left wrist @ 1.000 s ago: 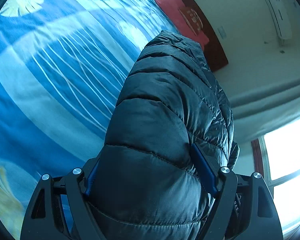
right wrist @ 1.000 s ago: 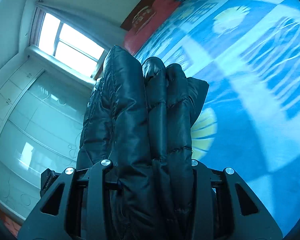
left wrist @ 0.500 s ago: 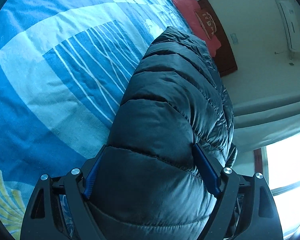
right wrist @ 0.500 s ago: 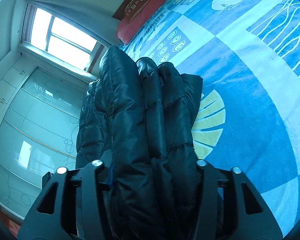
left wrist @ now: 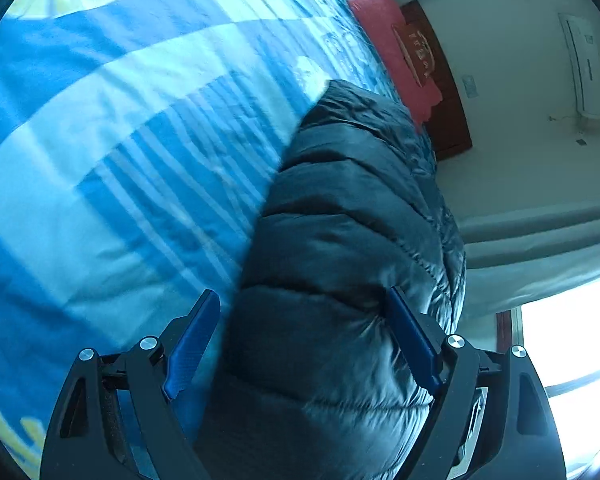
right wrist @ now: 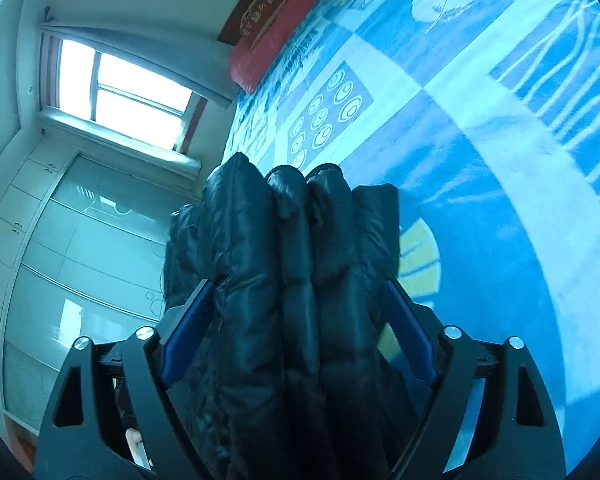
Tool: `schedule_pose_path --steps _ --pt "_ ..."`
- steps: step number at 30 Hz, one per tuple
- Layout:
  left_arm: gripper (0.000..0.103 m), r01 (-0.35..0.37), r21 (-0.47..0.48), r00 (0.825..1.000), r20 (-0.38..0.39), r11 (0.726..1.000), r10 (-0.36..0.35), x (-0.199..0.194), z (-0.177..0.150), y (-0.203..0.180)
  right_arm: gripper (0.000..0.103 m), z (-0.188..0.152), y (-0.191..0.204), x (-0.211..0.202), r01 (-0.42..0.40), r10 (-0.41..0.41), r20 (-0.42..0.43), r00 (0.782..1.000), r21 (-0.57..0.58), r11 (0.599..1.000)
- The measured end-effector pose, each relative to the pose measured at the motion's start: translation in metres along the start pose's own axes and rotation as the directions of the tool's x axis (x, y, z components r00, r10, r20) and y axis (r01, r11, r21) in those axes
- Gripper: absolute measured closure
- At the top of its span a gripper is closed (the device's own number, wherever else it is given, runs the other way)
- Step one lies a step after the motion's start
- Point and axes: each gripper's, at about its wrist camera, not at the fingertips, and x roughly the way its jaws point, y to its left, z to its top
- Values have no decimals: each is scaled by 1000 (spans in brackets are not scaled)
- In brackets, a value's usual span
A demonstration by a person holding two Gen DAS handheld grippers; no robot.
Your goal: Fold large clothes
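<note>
A dark quilted puffer jacket lies bunched between the fingers of both grippers, over a blue patterned bedspread. My left gripper is open: its left pad stands clear of the jacket, its right pad touches it. In the right wrist view the jacket shows as several folded layers standing on edge. My right gripper is open, with both blue pads spread at the jacket's sides.
A red pillow and a dark wooden headboard are at the bed's far end. A bright window and a glass-fronted wardrobe stand beside the bed. A wall air conditioner hangs above.
Both grippers have opened and let go of the jacket: the blue pads now stand apart from it. The jacket has sunk lower toward the bedspread.
</note>
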Motion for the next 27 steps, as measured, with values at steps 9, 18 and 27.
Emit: schedule_pose_path --steps 9,18,27 --pt "18 -109 118 994 21 987 107 26 11 -28 44 7 -15 14 38 -37 -27 999 43 998" --pt "20 -223 218 975 56 950 216 45 -1 -28 54 -6 -36 18 34 -33 -6 999 75 997" --pt "19 -230 238 973 69 944 220 49 -2 -24 54 -8 -36 24 35 -36 4 999 73 997"
